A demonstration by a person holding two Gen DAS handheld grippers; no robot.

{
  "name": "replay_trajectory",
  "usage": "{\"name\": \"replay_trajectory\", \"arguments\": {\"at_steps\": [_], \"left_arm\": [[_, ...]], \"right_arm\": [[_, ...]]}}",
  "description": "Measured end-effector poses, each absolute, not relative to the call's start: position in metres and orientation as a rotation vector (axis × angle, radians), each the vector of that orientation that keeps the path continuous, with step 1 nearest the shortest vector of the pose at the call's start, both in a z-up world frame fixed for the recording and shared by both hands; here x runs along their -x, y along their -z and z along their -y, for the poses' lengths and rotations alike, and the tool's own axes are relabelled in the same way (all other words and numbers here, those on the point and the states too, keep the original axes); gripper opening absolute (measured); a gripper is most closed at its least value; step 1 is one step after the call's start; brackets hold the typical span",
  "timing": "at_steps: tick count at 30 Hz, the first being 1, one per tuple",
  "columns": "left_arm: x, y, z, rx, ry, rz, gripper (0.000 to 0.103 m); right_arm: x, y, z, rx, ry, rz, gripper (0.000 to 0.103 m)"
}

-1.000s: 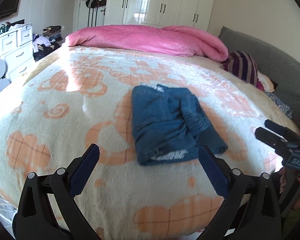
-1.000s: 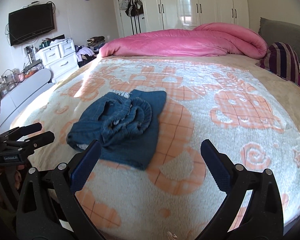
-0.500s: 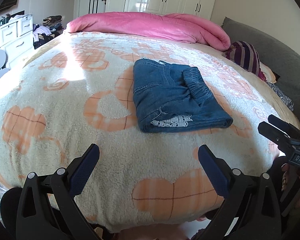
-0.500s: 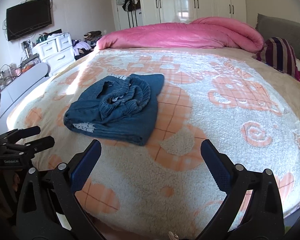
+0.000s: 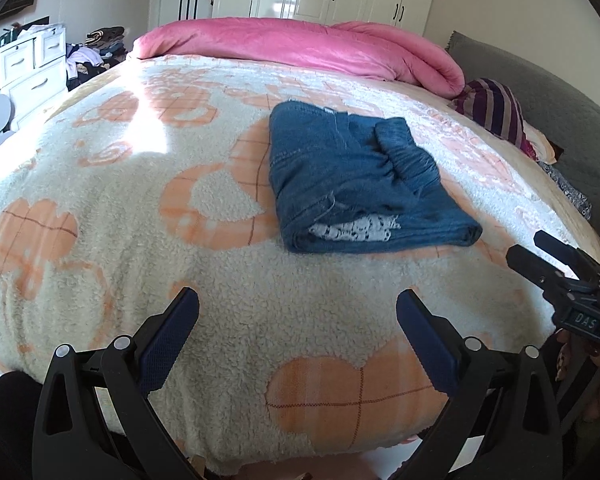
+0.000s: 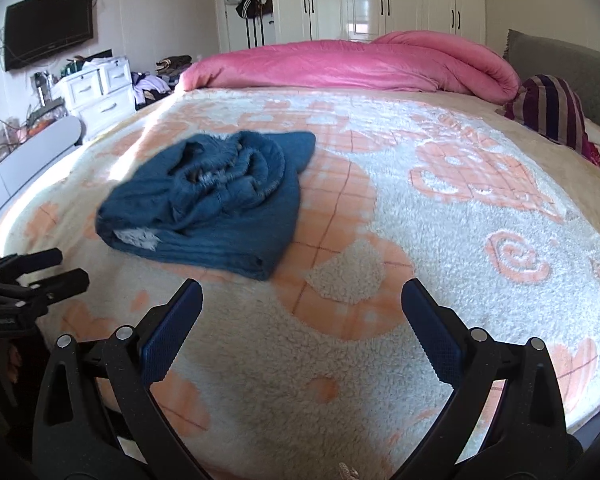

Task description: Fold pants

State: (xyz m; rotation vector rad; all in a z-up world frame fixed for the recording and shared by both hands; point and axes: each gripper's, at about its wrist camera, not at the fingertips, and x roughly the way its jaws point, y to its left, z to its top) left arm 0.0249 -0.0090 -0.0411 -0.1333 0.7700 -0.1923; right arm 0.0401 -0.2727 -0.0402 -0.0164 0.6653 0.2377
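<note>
Both jaws wide, left hand-held gripper, right hand-held gripper, folded pants near blanket edge.

The blue denim pants lie folded into a compact, roughly rectangular bundle on the bed's cream-and-orange fleece blanket. The gathered waistband sits bunched on top, and white lace trim peeks out at the near edge.
</note>
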Motion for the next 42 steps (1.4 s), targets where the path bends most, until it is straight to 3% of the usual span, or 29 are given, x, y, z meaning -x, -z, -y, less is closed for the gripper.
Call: {"name": "replay_trajectory", "arguments": {"at_steps": [42], "left_arm": [[-0.0276,0.0399,0.0075,0.126,0.182,-0.775,0.099]], "right_arm": [[-0.0431,0.0466,0.274,0.009,-0.234,-0.681,0.094]]}}
